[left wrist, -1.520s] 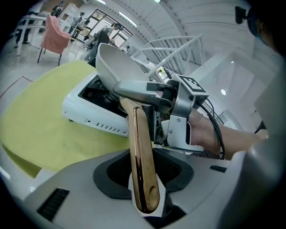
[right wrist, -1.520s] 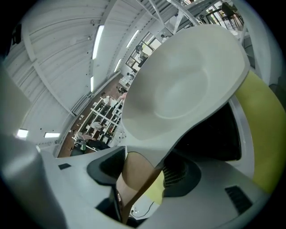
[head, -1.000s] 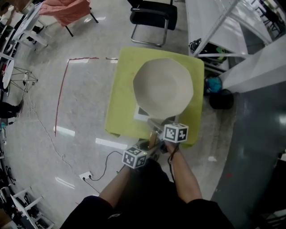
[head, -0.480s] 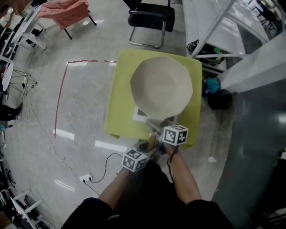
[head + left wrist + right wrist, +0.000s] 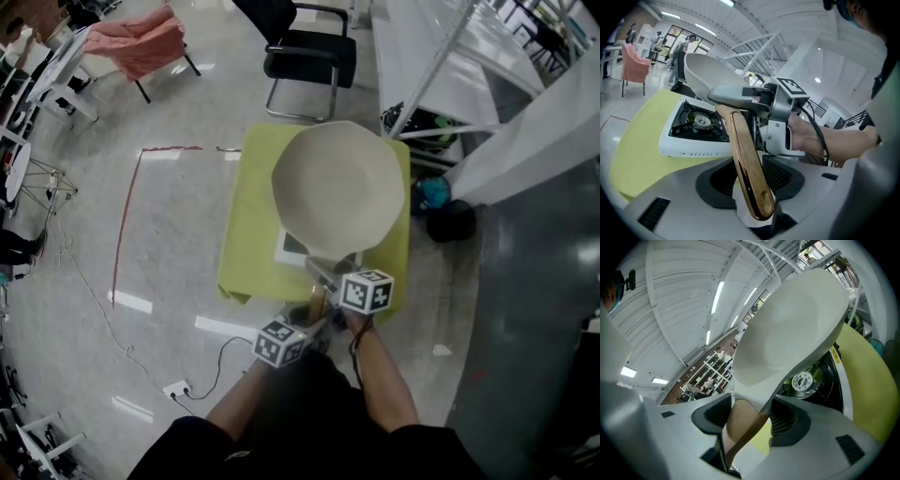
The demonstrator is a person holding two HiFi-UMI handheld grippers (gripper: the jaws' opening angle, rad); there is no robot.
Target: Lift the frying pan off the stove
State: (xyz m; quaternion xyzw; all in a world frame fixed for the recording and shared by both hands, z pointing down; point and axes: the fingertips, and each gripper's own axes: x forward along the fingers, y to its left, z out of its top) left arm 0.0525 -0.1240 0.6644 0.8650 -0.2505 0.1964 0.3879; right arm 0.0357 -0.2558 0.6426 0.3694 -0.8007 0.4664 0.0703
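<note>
Frying pan (image 5: 337, 187) risen off stove (image 5: 291, 247) — black chair (image 5: 309, 56) beyond green table (image 5: 246, 225).

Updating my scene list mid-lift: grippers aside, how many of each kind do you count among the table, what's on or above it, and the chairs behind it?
cream frying pan with golden handle: 1
white portable gas stove: 1
yellow-green square table: 1
chairs: 2, a black chair and a pink chair
Total: 5
</note>
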